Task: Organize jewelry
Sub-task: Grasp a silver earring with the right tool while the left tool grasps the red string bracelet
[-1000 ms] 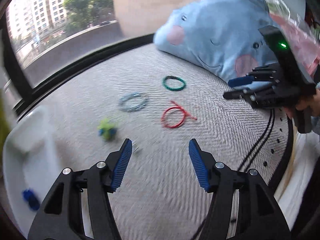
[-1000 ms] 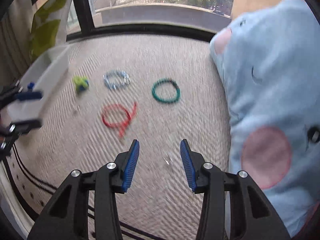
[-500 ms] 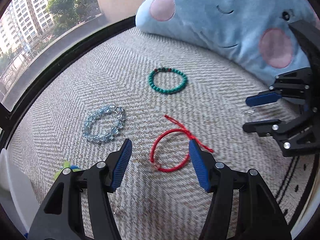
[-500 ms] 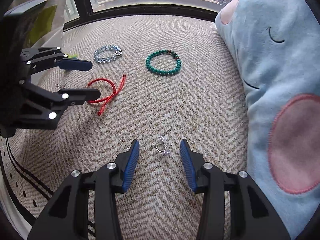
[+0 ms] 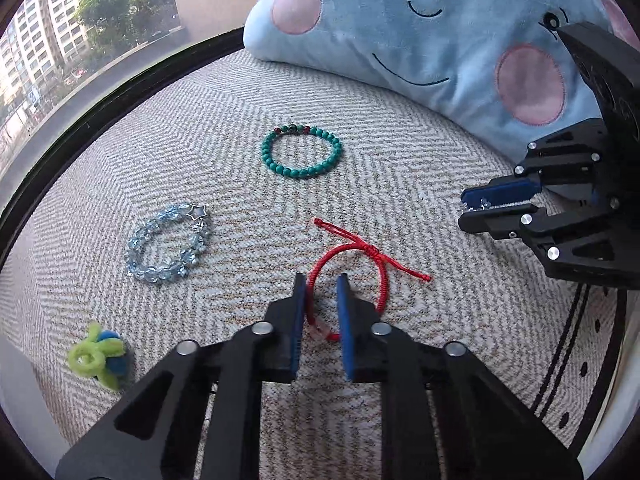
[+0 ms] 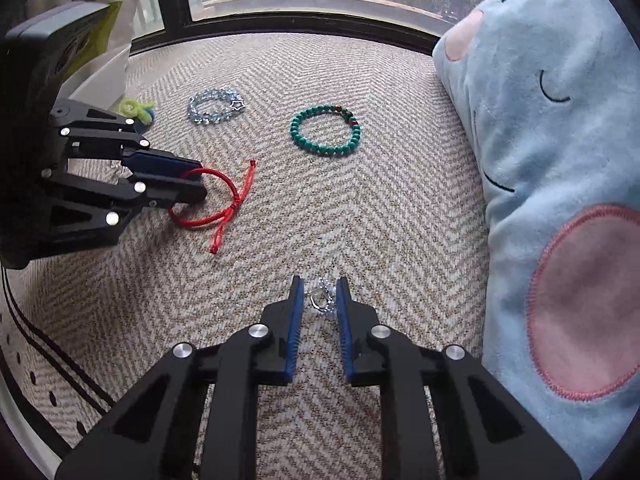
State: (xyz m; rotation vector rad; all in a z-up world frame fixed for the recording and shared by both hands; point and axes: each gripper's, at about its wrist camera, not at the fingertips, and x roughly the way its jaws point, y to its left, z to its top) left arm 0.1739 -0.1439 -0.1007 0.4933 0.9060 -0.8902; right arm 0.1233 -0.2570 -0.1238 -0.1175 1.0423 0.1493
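Note:
A red string bracelet (image 5: 382,276) lies on the herringbone cushion (image 5: 400,184). My left gripper (image 5: 322,280) is shut on its near side, and the right wrist view shows the left gripper (image 6: 200,184) pinching the loop. A small silver earring (image 6: 322,302) sits between the pads of my right gripper (image 6: 319,280), whose jaws are closing onto it at the cushion surface. In the left wrist view the right gripper (image 5: 464,210) has the earring (image 5: 482,203) at its tips. A green bead bracelet (image 5: 296,173) and a pale blue crystal bracelet (image 5: 160,274) lie loose farther off.
A green and blue fuzzy ring (image 5: 98,354) lies near the left. A white container (image 6: 108,76) stands at the cushion's left edge. A big blue plush pillow (image 5: 420,40) lines the right side. A window frame (image 6: 280,24) bounds the far edge.
Both grippers came down to the cushion and narrowed their jaws: the left onto the red bracelet, the right around the silver earring. The other jewelry has not moved.

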